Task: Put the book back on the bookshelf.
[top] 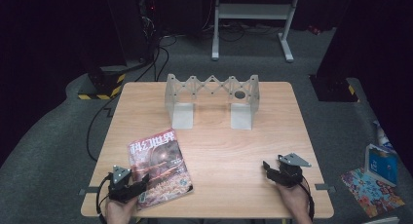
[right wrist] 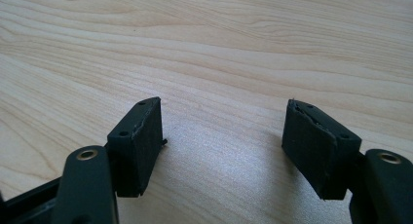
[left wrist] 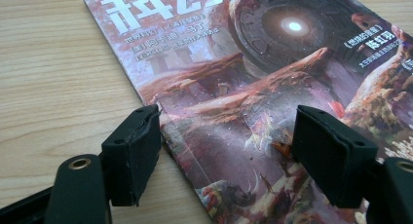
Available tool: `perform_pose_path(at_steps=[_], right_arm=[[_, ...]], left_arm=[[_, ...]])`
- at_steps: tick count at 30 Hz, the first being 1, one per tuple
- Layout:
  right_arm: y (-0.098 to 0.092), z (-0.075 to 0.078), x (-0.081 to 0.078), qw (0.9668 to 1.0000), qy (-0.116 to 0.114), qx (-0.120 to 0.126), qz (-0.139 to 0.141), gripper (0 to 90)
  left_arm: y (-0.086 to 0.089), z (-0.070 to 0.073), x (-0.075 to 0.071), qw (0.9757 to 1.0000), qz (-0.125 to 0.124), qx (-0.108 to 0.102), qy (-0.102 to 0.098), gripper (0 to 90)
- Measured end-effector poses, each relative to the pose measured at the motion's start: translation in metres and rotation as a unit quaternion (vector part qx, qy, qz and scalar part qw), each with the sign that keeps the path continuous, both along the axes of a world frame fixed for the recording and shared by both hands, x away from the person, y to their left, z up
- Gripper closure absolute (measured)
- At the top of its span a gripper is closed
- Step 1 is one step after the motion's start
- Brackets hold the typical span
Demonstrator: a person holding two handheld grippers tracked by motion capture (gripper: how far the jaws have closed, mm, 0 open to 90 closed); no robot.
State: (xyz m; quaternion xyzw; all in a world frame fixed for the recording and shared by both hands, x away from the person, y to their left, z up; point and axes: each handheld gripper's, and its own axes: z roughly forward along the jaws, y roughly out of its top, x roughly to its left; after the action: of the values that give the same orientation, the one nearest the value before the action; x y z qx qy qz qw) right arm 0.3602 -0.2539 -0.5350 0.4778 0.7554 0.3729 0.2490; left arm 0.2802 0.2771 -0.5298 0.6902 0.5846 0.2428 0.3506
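A magazine (top: 159, 166) with a reddish sci-fi cover lies flat at the front left of the wooden table (top: 219, 151). My left gripper (top: 141, 181) rests at its near left corner, jaws open wide. In the left gripper view the magazine (left wrist: 253, 83) lies under and between the pads, the left pad (left wrist: 134, 153) at the spine edge, the right pad (left wrist: 328, 153) over the cover; neither presses it. My right gripper (top: 269, 169) sits open at the front right, above bare wood (right wrist: 224, 63), nothing between its fingers.
A translucent white expanding rack (top: 212, 100) stands at the table's back centre. On the floor to the right lie a blue box (top: 381, 164) and a patterned sheet (top: 372, 191). A white stand frame (top: 253, 19) and cables sit behind the table.
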Motion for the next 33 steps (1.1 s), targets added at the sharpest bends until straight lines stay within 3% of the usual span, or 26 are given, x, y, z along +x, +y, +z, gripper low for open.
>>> perform_pose_path(at_steps=[33], right_arm=[[0.0,0.0,0.0,1.0,0.001,0.0,0.0,31.1]], left_arm=[[-0.044,0.001,0.015,0.9987,-0.051,0.001,0.003,26.3]])
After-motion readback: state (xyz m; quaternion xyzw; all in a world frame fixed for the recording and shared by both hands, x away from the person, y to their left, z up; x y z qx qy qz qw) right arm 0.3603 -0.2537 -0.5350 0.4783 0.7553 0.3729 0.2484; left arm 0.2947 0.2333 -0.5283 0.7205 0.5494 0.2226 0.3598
